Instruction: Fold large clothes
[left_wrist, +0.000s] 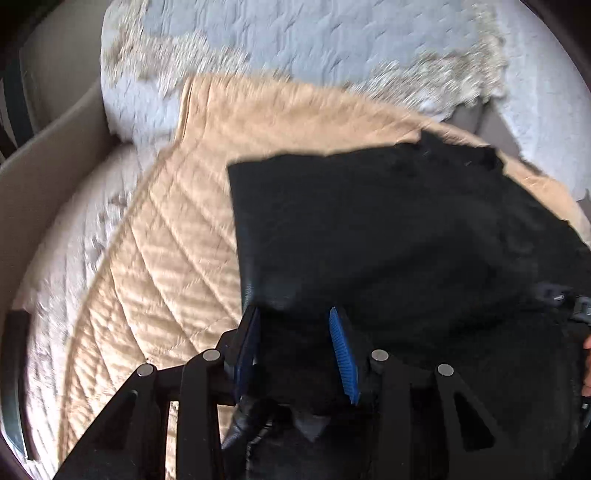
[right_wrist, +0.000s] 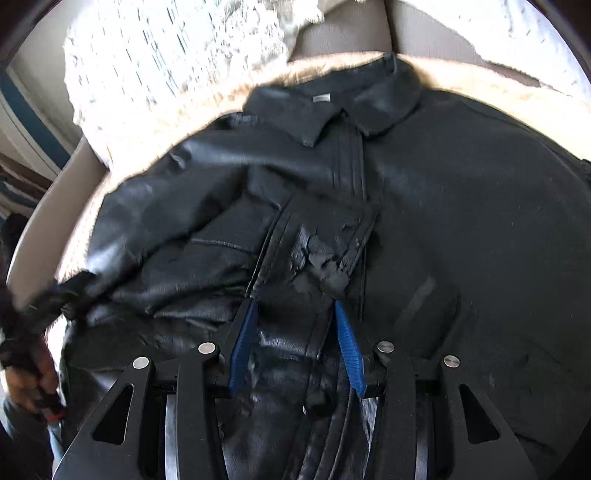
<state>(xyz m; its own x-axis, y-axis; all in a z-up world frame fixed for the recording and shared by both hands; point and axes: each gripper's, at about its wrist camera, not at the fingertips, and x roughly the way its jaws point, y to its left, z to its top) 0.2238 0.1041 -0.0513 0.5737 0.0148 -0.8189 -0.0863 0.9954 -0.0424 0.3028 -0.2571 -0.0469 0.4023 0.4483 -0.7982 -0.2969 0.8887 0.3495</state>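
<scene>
Both tongs, left (left_wrist: 295, 354) and right (right_wrist: 295, 343), grip the jacket (right_wrist: 406, 221), one side folded in, rest unfolded.

Black leather jacket (right_wrist: 406, 192), laid flat, front side up, filling centre and lower right of right wrist frame. Collar (right_wrist: 332, 110) at upper centre, small pale label inside. Surface cracked and peeling at frame centre. Sleeve bunched in wrinkles at left.
</scene>
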